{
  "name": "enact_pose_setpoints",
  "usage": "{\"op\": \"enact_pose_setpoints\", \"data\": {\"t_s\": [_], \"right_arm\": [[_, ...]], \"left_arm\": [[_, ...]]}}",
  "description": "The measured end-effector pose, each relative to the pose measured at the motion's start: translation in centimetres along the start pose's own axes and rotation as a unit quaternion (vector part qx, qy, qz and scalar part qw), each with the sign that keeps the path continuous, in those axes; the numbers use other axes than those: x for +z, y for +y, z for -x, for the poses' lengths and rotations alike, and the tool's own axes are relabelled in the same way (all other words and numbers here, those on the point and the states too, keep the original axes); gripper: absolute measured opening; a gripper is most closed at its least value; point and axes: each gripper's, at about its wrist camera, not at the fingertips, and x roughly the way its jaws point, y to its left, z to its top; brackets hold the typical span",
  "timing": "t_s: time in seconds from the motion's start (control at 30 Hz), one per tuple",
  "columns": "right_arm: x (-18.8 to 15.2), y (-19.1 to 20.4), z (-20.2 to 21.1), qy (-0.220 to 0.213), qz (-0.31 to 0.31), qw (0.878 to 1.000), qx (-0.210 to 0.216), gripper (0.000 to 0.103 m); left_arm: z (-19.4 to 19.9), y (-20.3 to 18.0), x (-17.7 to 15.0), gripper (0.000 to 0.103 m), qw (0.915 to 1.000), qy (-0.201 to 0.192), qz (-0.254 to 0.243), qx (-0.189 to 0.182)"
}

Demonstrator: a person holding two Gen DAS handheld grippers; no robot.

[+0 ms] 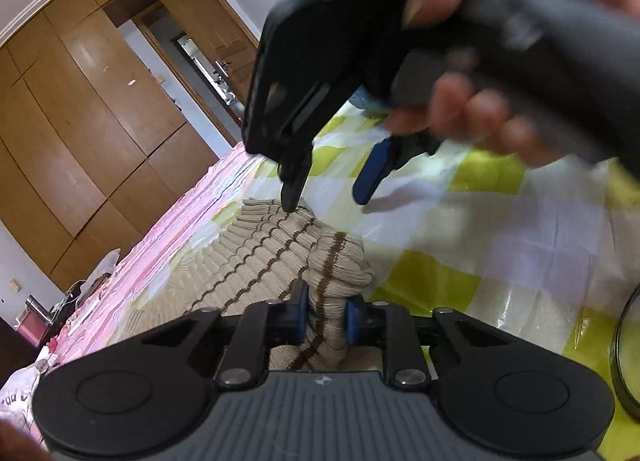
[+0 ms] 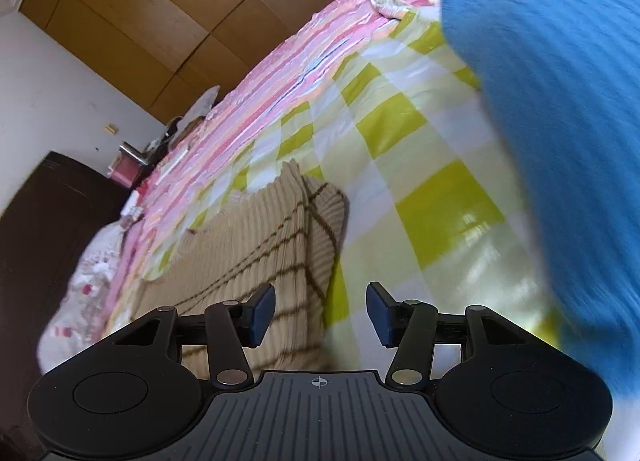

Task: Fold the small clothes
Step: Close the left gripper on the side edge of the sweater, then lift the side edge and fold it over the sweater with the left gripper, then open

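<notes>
Pinching a bunched fold of the beige striped knit (image 1: 256, 261), the left gripper (image 1: 326, 315) lifts it off the checked sheet (image 1: 500, 261), near its pink-bordered edge. Only the right wrist view shows the right gripper (image 2: 320, 313) spread apart, holding nothing, over the knit's edge.

Sweater (image 1: 256, 257): beige ribbed knit, matt. Checked sheet (image 2: 440, 201): glossy plastic, creased. Wardrobe (image 1: 80, 101): smooth, semi-gloss wood. Gripper pads (image 2: 262, 315): blue, matt.

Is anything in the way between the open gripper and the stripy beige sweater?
Nothing visible. The right gripper hangs open just above the sweater, with only checked cloth beside it. The left gripper already pinches one bunched end.
</notes>
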Motion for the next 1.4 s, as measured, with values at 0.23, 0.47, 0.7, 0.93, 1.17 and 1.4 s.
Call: {"op": "enact_pose_setpoints", "data": {"t_s": [0.23,0.47,0.7,0.93,1.17,1.4], "right_arm": [[1.5,-0.6,-3.7,0.012,-0.039,0.999,0.017,0.052],[2.4,-1.0,-5.3,0.017,-0.064,0.997,0.037,0.053],[2.7,-0.5,-6.4,0.014,-0.061,0.997,0.047,0.056],[2.8,-0.4,-6.3,0.015,-0.079,0.996,0.037,0.046],[1.4,-1.4,-5.1,0.035,-0.116,0.990,0.072,0.050],[1.8,-1.0,-5.9,0.014,-0.145,0.987,0.064,0.042]], "left_arm": [[0.9,1.4,0.2,0.018,0.9988,-0.012,0.047,-0.011],[1.8,2.9,0.6,0.016,0.9945,-0.027,0.098,-0.027],[3.0,4.4,0.7,0.015,0.9900,-0.038,0.130,-0.039],[3.5,5.4,0.4,0.015,0.9865,-0.043,0.151,-0.045],[4.0,6.4,0.1,0.015,0.9832,-0.055,0.168,-0.046],[4.1,6.5,-0.4,0.015,0.9815,-0.060,0.174,-0.051]]}}
